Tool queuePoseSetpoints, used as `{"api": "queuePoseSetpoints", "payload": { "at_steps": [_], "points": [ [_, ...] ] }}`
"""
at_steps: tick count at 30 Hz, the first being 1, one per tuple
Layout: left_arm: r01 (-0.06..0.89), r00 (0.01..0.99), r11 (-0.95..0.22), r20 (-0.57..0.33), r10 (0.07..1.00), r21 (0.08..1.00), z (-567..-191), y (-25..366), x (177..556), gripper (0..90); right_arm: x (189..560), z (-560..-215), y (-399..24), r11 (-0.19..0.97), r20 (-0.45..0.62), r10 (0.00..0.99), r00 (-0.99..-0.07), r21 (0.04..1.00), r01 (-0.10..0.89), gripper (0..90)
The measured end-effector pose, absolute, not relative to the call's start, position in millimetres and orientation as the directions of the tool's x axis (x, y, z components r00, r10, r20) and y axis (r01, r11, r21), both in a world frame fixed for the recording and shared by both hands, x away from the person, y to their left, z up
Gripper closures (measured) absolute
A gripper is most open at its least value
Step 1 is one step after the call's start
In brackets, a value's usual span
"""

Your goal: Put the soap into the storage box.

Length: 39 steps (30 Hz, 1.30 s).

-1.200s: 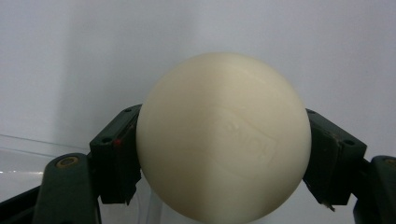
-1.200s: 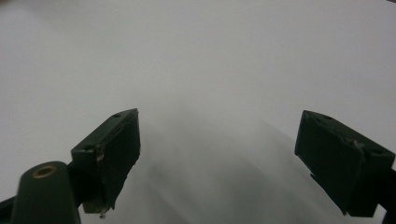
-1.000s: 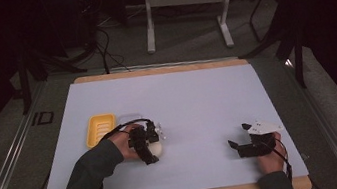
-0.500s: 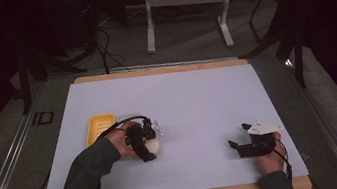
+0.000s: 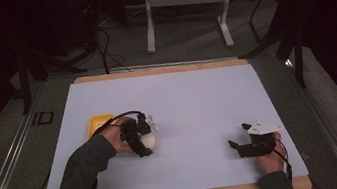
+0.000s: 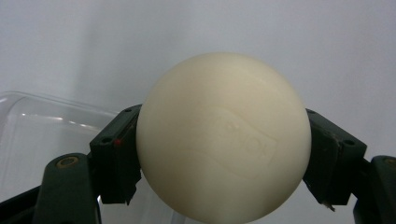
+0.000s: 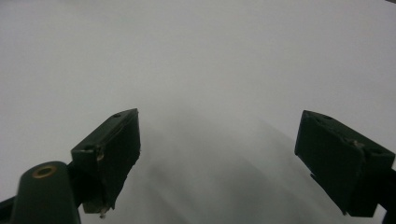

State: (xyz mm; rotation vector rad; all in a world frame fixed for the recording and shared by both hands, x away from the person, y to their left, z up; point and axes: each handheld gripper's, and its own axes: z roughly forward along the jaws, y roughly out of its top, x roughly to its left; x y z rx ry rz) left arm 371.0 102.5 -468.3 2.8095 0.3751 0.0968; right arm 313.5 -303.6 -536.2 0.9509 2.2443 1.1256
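Between the earlier high views and the present one, the left gripper (image 5: pixel 144 139) with its load has shifted slightly toward the yellow dish (image 5: pixel 97 124); the right gripper (image 5: pixel 242 140) has not moved.

Nearest the person, at the front right of the white table sheet (image 5: pixel 197 95), the right gripper rests with its jaws spread wide and nothing between them; its own view shows bare sheet (image 7: pixel 201 56) between the two black pads.

Farther in, at the left, the left gripper (image 6: pixel 224 140) is clenched on a cream-coloured soap bar (image 6: pixel 224 140), rounded and bearing an embossed mark. The pads press on its two opposite flanks, so the jaws stand about one soap-width apart. In the high view the soap bar (image 5: pixel 149 140) sits just beside the near right corner of the yellow dish. A clear plastic edge (image 6: pixel 42 126), probably a tray, lies behind the left jaw.

Risk, as judged: the soap is smooth and curved, and the pads meet it on small contact areas. A tilt or quick swing of the hand could let it squirt out and roll across the sheet; squeezing harder could dent it.
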Motion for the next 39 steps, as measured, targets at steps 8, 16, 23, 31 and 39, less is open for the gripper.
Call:
{"api": "queuePoseSetpoints", "payload": {
  "at_steps": [8,16,23,31,39],
  "points": [
    [0.266,0.957,-0.912,0.03,0.29,0.312,-461.6,110.5,376.3,24.8,313.4,-536.2,-303.6,0.428,-0.086,0.747,-0.659,0.821,0.377,13.9],
    [0.29,0.948,-0.905,0.036,0.317,0.312,-457.8,117.4,383.5,24.8,313.5,-536.2,-303.6,0.428,-0.087,0.747,-0.659,0.821,0.377,13.9],
    [0.314,0.94,-0.896,0.032,0.34,0.315,-455.6,120.1,387.9,24.8,313.5,-536.2,-303.5,0.429,-0.087,0.747,-0.66,0.821,0.377,13.9],
    [0.331,0.928,-0.888,0.062,0.368,0.318,-453.2,123.6,391.4,24.8,313.4,-536.2,-303.4,0.429,-0.088,0.747,-0.659,0.821,0.377,13.9],
    [0.374,0.911,-0.872,0.052,0.41,0.314,-456.0,132.7,397.4,24.7,313.5,-536.2,-303.4,0.429,-0.087,0.747,-0.659,0.821,0.378,13.9]
  ]
}}
